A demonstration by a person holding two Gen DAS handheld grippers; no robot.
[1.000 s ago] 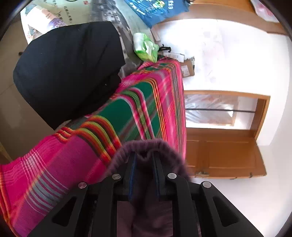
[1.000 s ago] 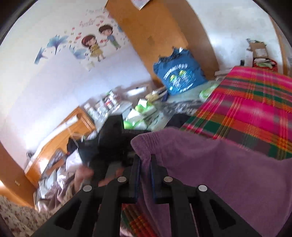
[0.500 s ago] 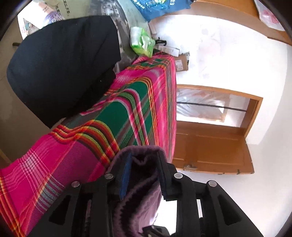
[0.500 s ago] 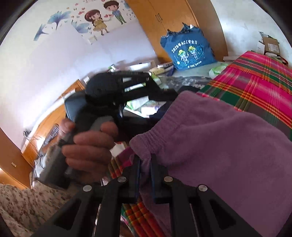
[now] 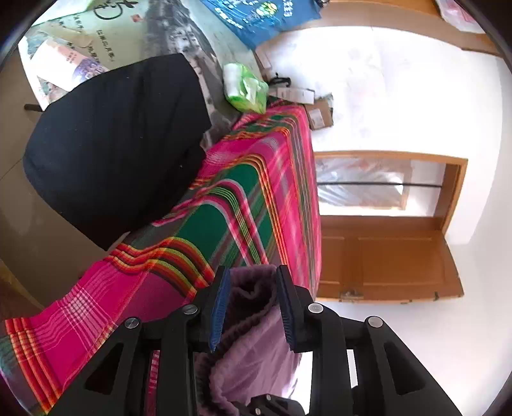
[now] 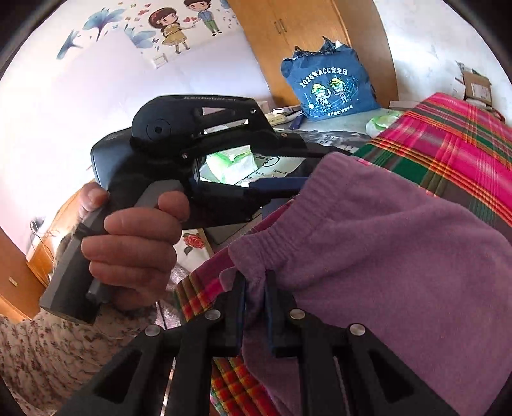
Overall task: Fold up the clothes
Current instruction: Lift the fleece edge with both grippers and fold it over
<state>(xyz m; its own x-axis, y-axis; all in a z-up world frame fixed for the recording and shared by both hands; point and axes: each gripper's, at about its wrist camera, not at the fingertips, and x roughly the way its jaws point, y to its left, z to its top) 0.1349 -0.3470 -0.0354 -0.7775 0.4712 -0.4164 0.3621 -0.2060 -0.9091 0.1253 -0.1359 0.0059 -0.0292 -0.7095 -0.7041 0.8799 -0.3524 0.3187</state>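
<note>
Left wrist view: at the far end of the surface lies a green tissue pack [image 5: 244, 88] with white sheets sticking out, and beyond it a blue printed bag [image 5: 260, 14] whose contents are hidden. A black garment [image 5: 118, 140] lies beside the pink-and-green plaid blanket [image 5: 246, 204]. The left gripper [image 5: 252, 307] stands with its jaws parted and opening; the gathered waistband of the purple garment [image 5: 252, 336] sits loosely between the blue pads [image 5: 219, 307], which do not squeeze it.

Right wrist view: the blue printed bag [image 6: 329, 88] stands upright against the wooden wardrobe [image 6: 307, 41], dark cloth poking from its top. The purple garment [image 6: 400, 256] lies spread on the plaid blanket [image 6: 448, 144]. The right gripper [image 6: 254, 307] is nearly closed, jaws just starting to open, the pads pinching a fold at the waistband. Across the garment, the person's left hand [image 6: 134, 243] holds the left gripper [image 6: 304, 169], its tips at the other end of the waistband.
</note>
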